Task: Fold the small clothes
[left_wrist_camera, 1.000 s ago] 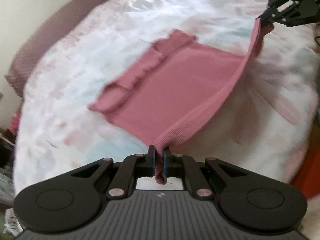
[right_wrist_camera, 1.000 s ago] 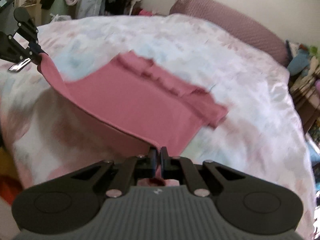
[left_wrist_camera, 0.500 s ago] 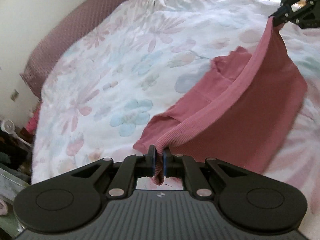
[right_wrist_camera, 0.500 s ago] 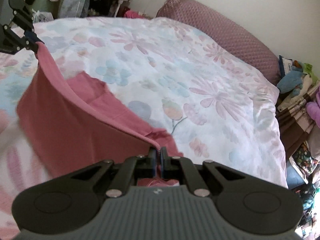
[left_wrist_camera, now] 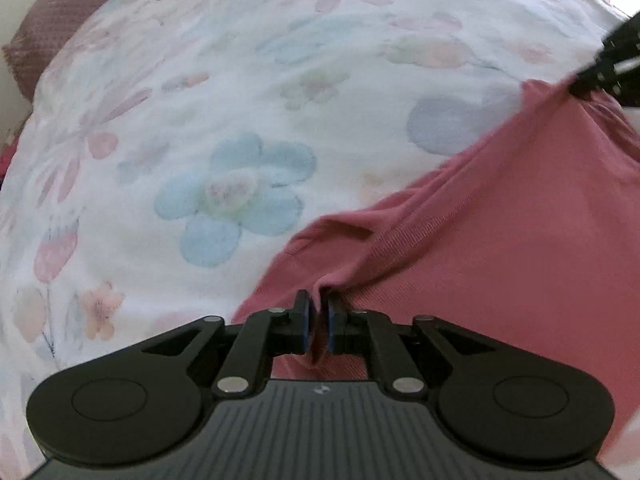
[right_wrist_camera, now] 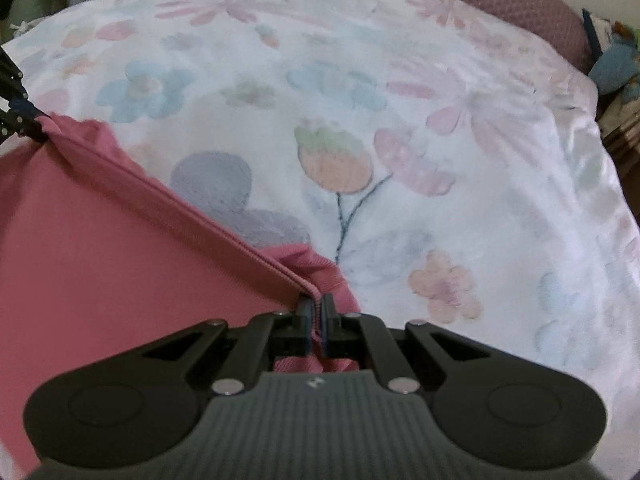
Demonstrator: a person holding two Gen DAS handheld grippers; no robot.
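1. Pink garment down on the floral bedspread, ribbed hem stretched in a line between both grippers and carried over the lower layer, which peeks out beyond it.
2. Left gripper: jaws just been opening, a narrow gap showing now, hem corner between the pads but hanging loose, no squeeze visible.
3. Right gripper: clenched tight on the other hem corner, fabric bunched between the pads and spilling out behind.
4. Judged step: laying the folded half flat and letting go, 1 corner at a time.
5. Best handled by keeping the hem taut until it touches the layer underneath; slack now means a ridge across the middle.
6. Worth lining the hem up with the far edge below before the right side releases. Hard to tell from here whether the edges match, since the far edge is mostly covered.
7. Opening wide enough that the pads clear the rib, then backing straight out along the fingers, not sideways, to avoid dragging the corner.
8. Risk, by the look of it: the soft bedspread gives, so pressing down could wrinkle the fold.
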